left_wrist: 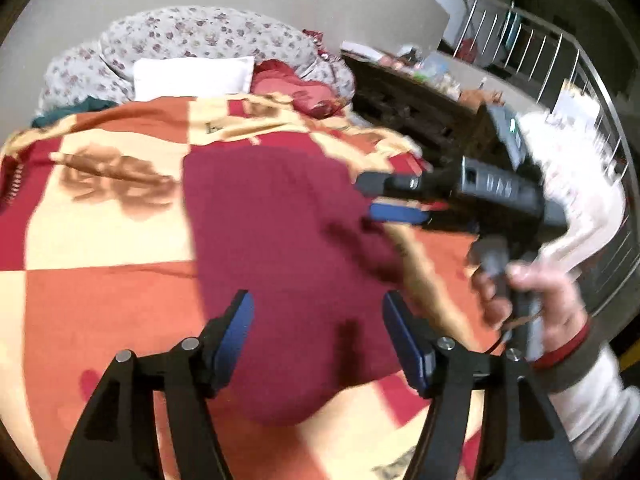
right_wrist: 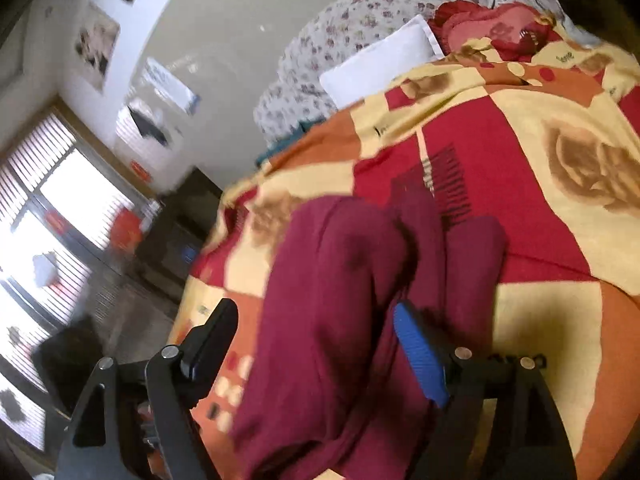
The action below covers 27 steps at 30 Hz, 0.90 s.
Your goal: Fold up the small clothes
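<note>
Lying beneath left gripper (left_wrist: 318,330): maroon garment (left_wrist: 280,240)

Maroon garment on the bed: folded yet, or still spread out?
Partly folded. The maroon garment shows a raised doubled-over ridge in the right wrist view, but it still covers a wide stretch of the patterned bedspread.

A dark red cloth (left_wrist: 280,240) lies flat on the bed (left_wrist: 100,240), on a blanket of red, orange and cream squares; the left gripper (left_wrist: 318,340) hangs over the cloth's near part, jaws apart, nothing between them; the right gripper (left_wrist: 384,196) reaches over the cloth's right edge, held by a hand (left_wrist: 532,296); pillows (left_wrist: 192,76) sit at the far end.
</note>
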Motion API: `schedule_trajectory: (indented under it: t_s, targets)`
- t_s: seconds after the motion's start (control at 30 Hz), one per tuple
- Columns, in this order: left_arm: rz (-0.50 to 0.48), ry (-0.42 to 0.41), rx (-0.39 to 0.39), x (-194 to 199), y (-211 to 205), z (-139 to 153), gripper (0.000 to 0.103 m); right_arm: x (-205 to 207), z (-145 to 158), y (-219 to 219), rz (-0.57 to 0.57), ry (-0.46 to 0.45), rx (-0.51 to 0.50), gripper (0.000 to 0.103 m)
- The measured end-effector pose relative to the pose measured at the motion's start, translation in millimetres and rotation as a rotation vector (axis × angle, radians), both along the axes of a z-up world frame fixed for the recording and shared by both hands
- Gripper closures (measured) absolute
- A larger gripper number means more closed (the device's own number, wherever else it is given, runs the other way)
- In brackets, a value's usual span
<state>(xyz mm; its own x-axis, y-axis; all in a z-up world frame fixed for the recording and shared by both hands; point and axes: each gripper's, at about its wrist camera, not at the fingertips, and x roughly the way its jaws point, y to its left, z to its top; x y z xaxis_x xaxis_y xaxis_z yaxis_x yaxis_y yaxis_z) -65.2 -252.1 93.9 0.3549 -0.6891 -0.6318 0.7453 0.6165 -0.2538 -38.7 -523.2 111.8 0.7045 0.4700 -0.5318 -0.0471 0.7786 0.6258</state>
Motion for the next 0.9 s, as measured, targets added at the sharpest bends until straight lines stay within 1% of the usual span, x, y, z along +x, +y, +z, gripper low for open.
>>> schedule_trajectory:
  t_s: [0.07,0.13,0.17,0.23,0.27,0.3,0.33,0.37,0.4,0.43,0.47,0.57,0.6,0.67,0.73,0.8,0.83,0.87,0.9]
  targets:
    - [-0.009,0.009,0.035,-2.3,-0.7,-13.6,0.037,5.9,-7.4,6.8,0.009,0.022,-0.009,0.019]
    - [-0.021,0.031,0.064,-1.5,-5.9,-32.2,0.037,13.8,-19.2,9.1,-0.033,0.088,-0.062,0.019]
    - [-0.022,0.035,0.066,-3.9,-4.8,-36.3,0.037,17.2,-24.8,8.2,-0.049,0.109,-0.07,0.019]
    - [-0.02,0.044,0.069,-2.7,-5.9,-46.6,0.037,23.4,-38.1,7.1,-0.03,0.112,0.008,0.017]
    - [-0.014,0.049,0.064,-0.9,-5.7,-49.4,0.037,24.9,-42.0,6.8,-0.019,0.1,0.043,0.019]
    - [-0.007,0.051,0.059,0.2,-5.4,-50.4,0.036,26.7,-45.1,7.9,-0.009,0.08,0.069,0.028]
    - [0.004,0.056,0.056,1.5,-3.8,-50.6,0.036,28.1,-46.0,10.1,-0.008,0.064,0.059,0.039]
    - [0.008,0.065,0.051,2.9,-2.3,-49.7,0.036,29.2,-46.4,12.6,-0.009,0.056,0.04,0.072]
    - [0.009,0.071,0.048,4.8,-3.3,-49.2,0.036,30.0,-46.7,14.5,-0.001,0.034,0.053,0.077]
    - [0.008,0.076,0.045,5.6,-2.9,-46.9,0.036,29.7,-45.3,16.8,-0.002,0.023,0.045,0.077]
    - [0.002,0.073,0.043,5.1,-3.0,-44.3,0.036,27.8,-39.2,22.0,0.004,0.006,-0.006,0.078]
    - [-0.027,0.04,0.041,1.1,-8.0,-32.1,0.036,16.5,-20.1,27.2,0.007,-0.061,-0.081,0.079]
    - [-0.03,0.029,0.04,0.4,-10.9,-28.0,0.036,11.0,-10.9,27.6,0.009,-0.087,-0.129,0.079]
    - [-0.036,0.026,0.015,-1.1,-14.9,-21.1,0.036,-0.9,1.1,23.6,0.008,-0.116,-0.176,0.079]
    - [-0.033,0.025,0.002,-1.9,-18.2,-22.6,0.033,-7.6,1.5,15.3,-0.023,-0.098,-0.245,0.08]
    - [-0.011,0.022,0.028,0.0,-24.9,-32.6,0.032,-5.3,-11.5,0.9,-0.073,-0.049,-0.295,0.08]
    - [-0.005,0.037,0.051,1.8,-29.1,-40.8,0.032,-2.1,-19.3,-4.9,-0.101,-0.023,-0.306,0.08]
    - [0.007,0.048,0.068,3.6,-31.5,-46.8,0.032,3.5,-29.0,-11.1,-0.121,-0.003,-0.295,0.079]
    - [0.019,0.052,0.079,5.0,-32.5,-49.6,0.032,8.4,-35.2,-14.4,-0.115,-0.002,-0.268,0.078]
